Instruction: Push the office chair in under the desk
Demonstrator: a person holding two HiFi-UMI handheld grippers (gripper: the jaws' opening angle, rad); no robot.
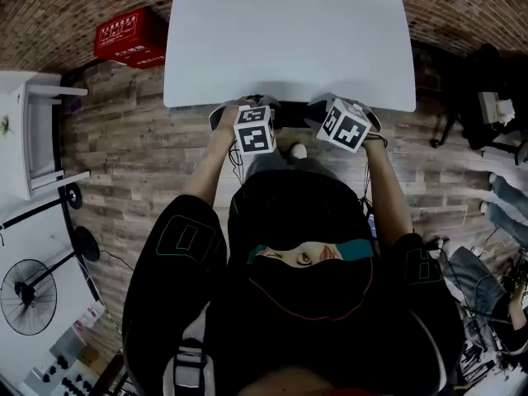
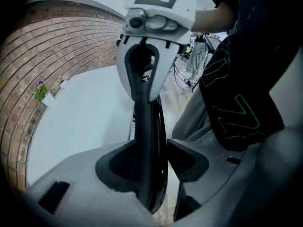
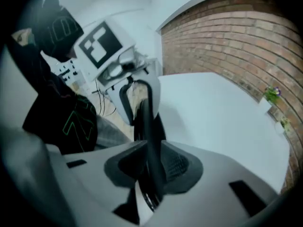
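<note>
Dim, even indoor light; fisheye bending at edges, dark corners, soft close-ups.

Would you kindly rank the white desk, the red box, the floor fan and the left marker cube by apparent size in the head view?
1. The white desk, by far the largest.
2. The red box and the floor fan: about alike, so unranked.
3. The left marker cube, smallest, though nearest the camera.

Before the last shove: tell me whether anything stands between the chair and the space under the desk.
Nothing visible does: the chair's backrest already stands at the edge of the desk. The desk hides the space beneath it, so that part cannot be checked.
</note>
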